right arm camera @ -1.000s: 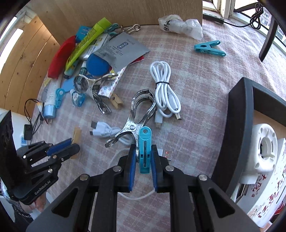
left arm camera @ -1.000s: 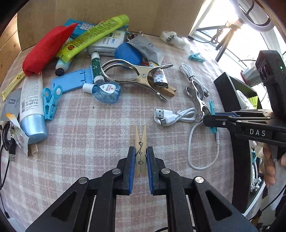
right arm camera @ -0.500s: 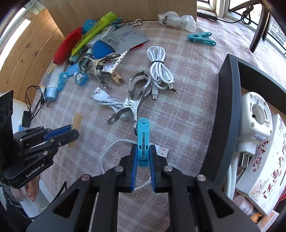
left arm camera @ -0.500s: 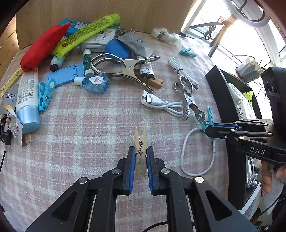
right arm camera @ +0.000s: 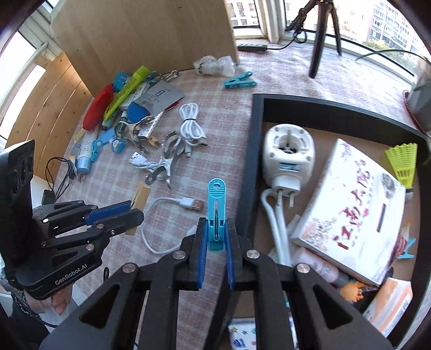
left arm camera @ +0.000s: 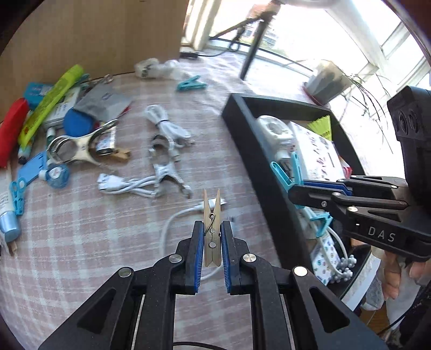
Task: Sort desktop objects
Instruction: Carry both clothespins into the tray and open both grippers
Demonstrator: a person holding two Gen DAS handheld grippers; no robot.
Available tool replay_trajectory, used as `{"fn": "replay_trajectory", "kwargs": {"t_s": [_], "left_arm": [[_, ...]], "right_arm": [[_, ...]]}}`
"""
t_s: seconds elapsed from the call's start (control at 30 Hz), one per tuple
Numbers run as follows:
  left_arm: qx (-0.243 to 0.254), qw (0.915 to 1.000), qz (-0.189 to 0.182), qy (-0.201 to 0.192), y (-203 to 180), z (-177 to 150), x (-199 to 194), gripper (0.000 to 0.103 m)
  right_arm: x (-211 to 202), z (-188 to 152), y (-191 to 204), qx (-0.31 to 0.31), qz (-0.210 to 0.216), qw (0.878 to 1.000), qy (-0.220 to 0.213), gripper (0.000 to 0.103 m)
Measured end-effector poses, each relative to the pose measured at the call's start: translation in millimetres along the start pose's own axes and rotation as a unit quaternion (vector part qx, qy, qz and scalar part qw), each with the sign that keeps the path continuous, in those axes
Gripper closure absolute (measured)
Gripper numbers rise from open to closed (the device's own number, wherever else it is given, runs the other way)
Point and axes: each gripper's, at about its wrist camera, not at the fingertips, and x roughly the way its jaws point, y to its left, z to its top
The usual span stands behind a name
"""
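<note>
With both fingers clamped on pegs, wooden peg [left arm camera: 212, 231] left of tray [left arm camera: 258, 150]; blue peg [right arm camera: 216, 212] nearer its rim, pointing far.

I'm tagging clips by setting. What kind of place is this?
Probably a home, on a sunny balcony or window-side room: a checked tablecloth strewn with household clutter, big windows facing apartment blocks, and a potted plant.

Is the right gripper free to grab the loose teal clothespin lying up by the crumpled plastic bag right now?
Probably not yet: the right gripper is shut on a blue clothespin. The path to the teal clothespin by the plastic bag looks clear otherwise.
</note>
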Motion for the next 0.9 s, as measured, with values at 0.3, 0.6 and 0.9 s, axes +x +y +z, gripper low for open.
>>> {"fn": "replay_trajectory", "kwargs": {"t_s": [0.3,0.6,0.9], "left_arm": [[0.113,0.9912,-0.058,0.036,-123,8,28,0.091],[0.159,0.9833,-0.075,0.046,-171,8,30,0.091],[0.072,0.9961,-0.04,0.031,-116,15,22,0.053]], "right_arm": [[-46,-29,-81,0.087,-0.046,0.995,-0.035,0.091],[-67,-48,-127,0.142,-0.068,0.986,-0.05,0.09],[-60,-35,-104,0.116,-0.05,0.991,-0.039,0.084]]}}
